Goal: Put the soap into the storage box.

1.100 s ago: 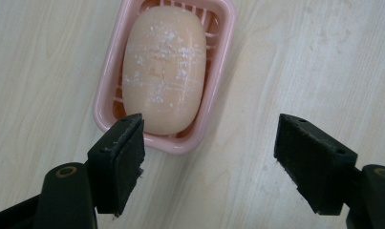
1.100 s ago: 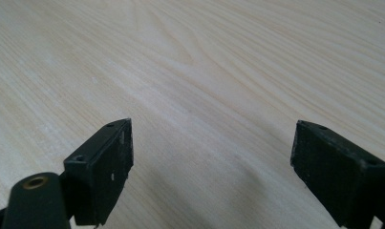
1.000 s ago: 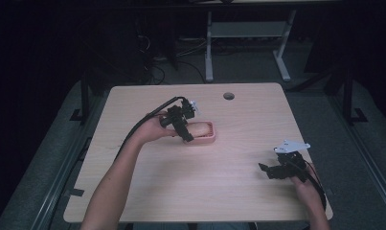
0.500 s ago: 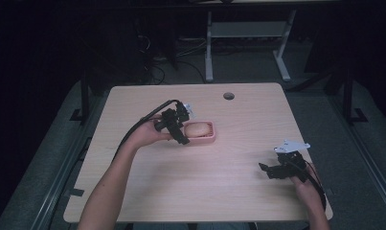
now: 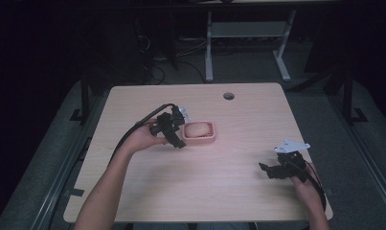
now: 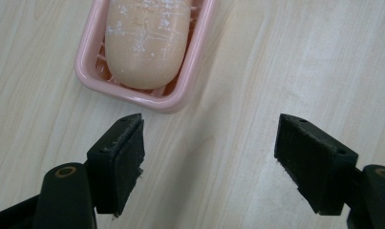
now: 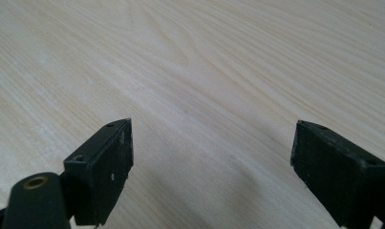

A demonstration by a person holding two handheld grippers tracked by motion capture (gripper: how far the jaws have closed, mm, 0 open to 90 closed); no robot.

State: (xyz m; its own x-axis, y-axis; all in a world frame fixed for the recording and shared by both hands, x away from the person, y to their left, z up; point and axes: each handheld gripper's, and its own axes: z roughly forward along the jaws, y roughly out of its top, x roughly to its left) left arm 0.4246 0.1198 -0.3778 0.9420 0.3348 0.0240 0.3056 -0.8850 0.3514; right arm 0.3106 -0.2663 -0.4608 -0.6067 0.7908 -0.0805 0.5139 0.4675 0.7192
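Pink soap dish [image 6: 141, 90] w/ soap bar [image 6: 144, 40] inside, upper left; left hand-held gripper [image 6: 211, 148] open, right hand-held gripper [image 7: 214, 157] open

dim room, pale wooden table [image 5: 190, 191], white desk frame [image 5: 248, 33] behind, cables on dark floor [image 5: 181, 67]

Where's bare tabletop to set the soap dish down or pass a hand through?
Most of the table is bare: the middle between the pink soap dish and the right gripper, the far strip around the cable hole, and the near left corner. It is crowded where the open left gripper sits beside the dish holding the soap.
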